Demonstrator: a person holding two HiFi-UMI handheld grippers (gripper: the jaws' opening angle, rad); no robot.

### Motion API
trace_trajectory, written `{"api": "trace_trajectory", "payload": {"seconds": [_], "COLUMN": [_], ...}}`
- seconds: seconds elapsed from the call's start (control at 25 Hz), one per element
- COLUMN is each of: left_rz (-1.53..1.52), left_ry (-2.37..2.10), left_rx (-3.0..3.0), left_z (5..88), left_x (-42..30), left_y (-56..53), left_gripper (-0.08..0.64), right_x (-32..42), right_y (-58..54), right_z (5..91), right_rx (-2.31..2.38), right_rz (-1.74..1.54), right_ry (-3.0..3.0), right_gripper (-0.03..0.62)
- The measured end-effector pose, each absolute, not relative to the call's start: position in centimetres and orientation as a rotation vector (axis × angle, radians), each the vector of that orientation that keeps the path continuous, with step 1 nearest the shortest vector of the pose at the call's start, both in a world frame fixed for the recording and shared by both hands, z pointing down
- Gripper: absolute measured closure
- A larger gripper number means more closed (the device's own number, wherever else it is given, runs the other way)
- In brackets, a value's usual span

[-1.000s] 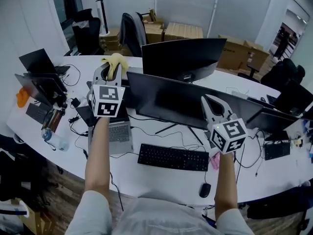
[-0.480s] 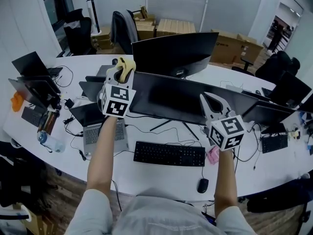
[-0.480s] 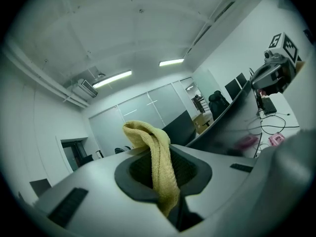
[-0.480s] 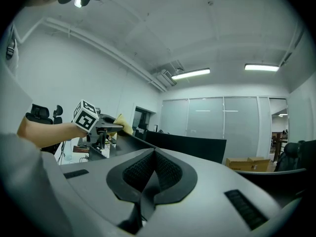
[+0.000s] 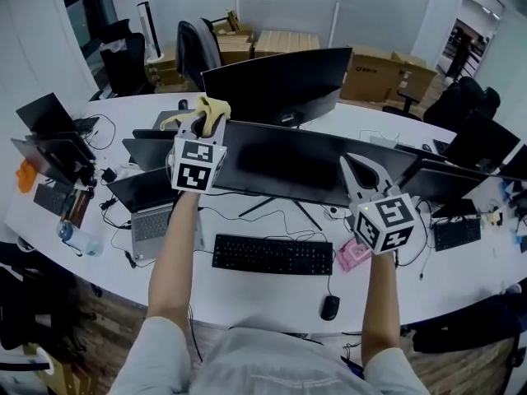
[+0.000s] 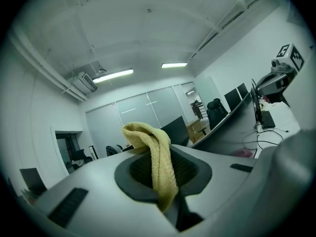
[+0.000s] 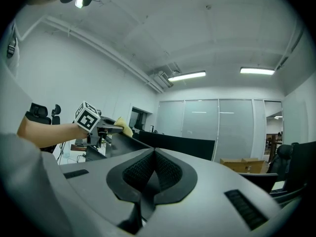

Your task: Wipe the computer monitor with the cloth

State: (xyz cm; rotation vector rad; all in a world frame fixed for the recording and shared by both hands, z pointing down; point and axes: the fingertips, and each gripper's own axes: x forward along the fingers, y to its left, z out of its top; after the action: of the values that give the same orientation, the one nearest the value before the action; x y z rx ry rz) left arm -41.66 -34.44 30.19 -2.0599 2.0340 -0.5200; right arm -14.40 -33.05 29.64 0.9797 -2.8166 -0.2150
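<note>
Cloth: a yellow terry cloth (image 5: 203,108), folded into a soft hump. One end is pinched and the loose part drapes over the tips.
Cloth place: at the far left of the scene, by the top left corner of the near monitor (image 5: 296,167). Whether it touches the screen edge cannot be told.
Left gripper: the left gripper (image 5: 200,122) has its jaws clamped on the cloth, which runs down between the two dark pads in the left gripper view.
Left arm: a bare forearm stretched far forward over the laptop (image 5: 152,200), with the gripper's marker cube facing the head camera.
Right gripper: the right gripper (image 5: 352,164) has its jaws closed, the pads meeting, with nothing between them.
Right arm: a bare forearm reaching forward on the right. This gripper is nearer than the left one, with its tips pointing up and away in front of the monitor's lower right part.
Monitor: wide, dark and switched off, standing across the middle of the white desk (image 5: 247,290). A second dark monitor (image 5: 276,85) stands behind it, farther off.
Near the person: a black keyboard (image 5: 272,255) lies below the screen, with a black mouse (image 5: 329,307) to its right.
</note>
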Motion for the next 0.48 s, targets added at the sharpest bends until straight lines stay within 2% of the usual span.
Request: {"api": "trace_trajectory", "payload": {"seconds": [0.48], "left_rz": [-0.463], "left_ry": [2.008], "left_rx": [-2.093], "left_z": [30.1], "left_x": [-33.9], "left_y": [-36.3], "left_gripper": [0.495], "right_x": [-6.8], "right_y": [-33.3], "right_z": [29.5], "right_rx": [1.049], "right_rz": [-0.206], "right_ry": [-2.765], "right_gripper": [0.568]}}
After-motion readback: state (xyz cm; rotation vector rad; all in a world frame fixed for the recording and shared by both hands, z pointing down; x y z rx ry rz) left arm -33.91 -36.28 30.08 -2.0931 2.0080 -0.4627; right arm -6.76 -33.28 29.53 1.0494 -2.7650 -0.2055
